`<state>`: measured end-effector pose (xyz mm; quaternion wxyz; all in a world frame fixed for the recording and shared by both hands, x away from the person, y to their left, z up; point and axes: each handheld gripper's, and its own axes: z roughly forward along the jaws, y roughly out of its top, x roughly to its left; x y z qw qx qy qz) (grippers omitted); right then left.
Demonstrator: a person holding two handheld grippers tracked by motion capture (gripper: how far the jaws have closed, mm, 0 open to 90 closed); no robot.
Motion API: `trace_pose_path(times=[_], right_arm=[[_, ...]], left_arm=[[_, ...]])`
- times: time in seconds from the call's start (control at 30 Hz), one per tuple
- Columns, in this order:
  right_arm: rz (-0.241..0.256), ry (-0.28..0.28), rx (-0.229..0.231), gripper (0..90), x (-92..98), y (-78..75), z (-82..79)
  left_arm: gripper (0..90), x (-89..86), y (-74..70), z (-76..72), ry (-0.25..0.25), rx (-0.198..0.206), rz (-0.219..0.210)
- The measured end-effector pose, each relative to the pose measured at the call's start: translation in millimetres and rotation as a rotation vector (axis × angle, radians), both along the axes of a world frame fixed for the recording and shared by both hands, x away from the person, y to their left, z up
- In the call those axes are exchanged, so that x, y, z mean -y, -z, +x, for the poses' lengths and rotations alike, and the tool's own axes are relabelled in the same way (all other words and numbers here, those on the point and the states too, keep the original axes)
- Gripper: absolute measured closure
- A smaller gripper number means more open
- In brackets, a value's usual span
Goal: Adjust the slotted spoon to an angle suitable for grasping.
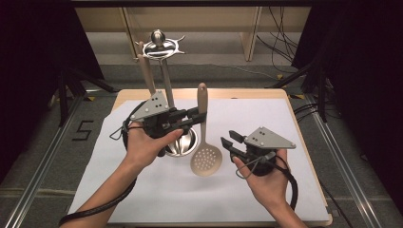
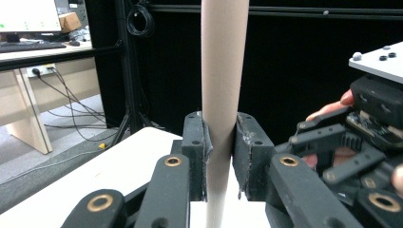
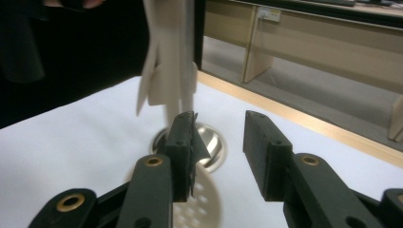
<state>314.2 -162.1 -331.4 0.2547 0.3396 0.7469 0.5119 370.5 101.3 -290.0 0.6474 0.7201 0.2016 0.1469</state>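
Left gripper (image 1: 197, 114): clamped on the tan handle of the slotted spoon (image 1: 205, 160), mid-shaft, jaws pinching from both sides. Spoon's long axis upright, perforated bowl hanging low, just right of the steel utensil holder (image 1: 182, 142); bowl probably clear of the white sheet (image 1: 152, 194), contact hard to tell from above. Another tan-handled utensil (image 1: 146, 71) standing in the holder behind. Right gripper (image 1: 231, 141): jaws apart, empty, just right of the spoon's bowl, pointing toward it. Left hand nearer, already carrying; holder lies leftward of the spoon.
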Motion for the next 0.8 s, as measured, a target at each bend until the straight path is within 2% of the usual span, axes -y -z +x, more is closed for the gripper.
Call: trace_pose_path(times=[0.03, 0.07, 0.1, 0.13, 0.17, 0.2, 0.23, 0.3, 0.33, 0.37, 0.47, 0.57, 0.6, 0.67, 0.7, 0.77, 0.8], right_arm=[[-0.004, 0.01, 0.016, 65.0, 2.7, 0.8, 1.3], [0.003, 0.018, -0.003, 65.0, 6.3, 1.8, 1.3], [0.004, 0.039, -0.002, 65.1, 8.4, 2.6, 1.0], [-0.014, 0.029, 0.015, 65.0, 13.3, 3.4, 3.7], [0.012, 0.044, -0.006, 64.9, 14.3, 4.9, 3.3], [0.003, 0.06, -0.003, 64.8, 16.6, 5.3, 3.3], [-0.005, 0.043, -0.004, 64.7, 19.5, 6.2, 4.9], [-0.001, 0.069, -0.007, 64.3, 24.0, 8.6, 5.7], [0.017, 0.075, -0.03, 64.1, 24.8, 10.1, 5.5], [-0.003, 0.08, -0.026, 63.9, 28.4, 11.4, 7.0], [0.01, 0.101, -0.05, 63.8, 32.4, 15.2, 8.5], [-0.006, 0.117, -0.032, 63.5, 37.9, 19.0, 11.4], [0.008, 0.128, -0.072, 63.5, 38.2, 20.2, 10.2], [0.012, 0.134, -0.091, 63.4, 41.0, 22.0, 11.7], [0.001, 0.129, -0.062, 63.4, 44.0, 24.0, 15.2], [0.01, 0.147, -0.093, 63.4, 46.0, 24.6, 14.0], [0.014, 0.143, -0.085, 63.3, 47.4, 25.2, 15.5]], left_arm=[[75.2, -3.4, 0.4, 0.3, -0.001, 0.0, -0.002], [75.2, -5.6, 0.6, 0.4, -0.004, 0.001, -0.002], [75.2, -8.8, 0.6, 0.6, -0.007, 0.002, -0.003], [75.2, -11.2, 0.8, 0.4, -0.012, 0.001, -0.003], [75.2, -12.9, 0.8, 0.4, -0.012, 0.003, -0.002], [75.2, -15.3, 0.8, 0.2, -0.014, 0.005, 0.001], [75.2, -17.4, 0.8, -0.1, -0.012, 0.008, 0.002], [75.2, -21.4, 0.6, -1.0, -0.016, 0.009, 0.001], [75.2, -23.9, 0.3, -1.6, -0.017, 0.009, 0.0], [75.2, -26.1, -0.1, -2.1, -0.02, 0.011, -0.002], [75.2, -30.2, -1.1, -3.3, -0.027, 0.013, -0.003], [75.2, -34.4, -2.6, -4.2, -0.036, 0.019, -0.005], [75.2, -35.6, -2.9, -4.6, -0.04, 0.017, -0.01], [75.2, -38.9, -3.2, -4.7, -0.046, 0.016, -0.017], [75.2, -40.3, -3.1, -4.8, -0.049, 0.015, -0.017], [75.2, -42.7, -2.8, -5.0, -0.051, 0.012, -0.02], [75.2, -44.0, -2.8, -5.1, -0.052, 0.013, -0.018]])
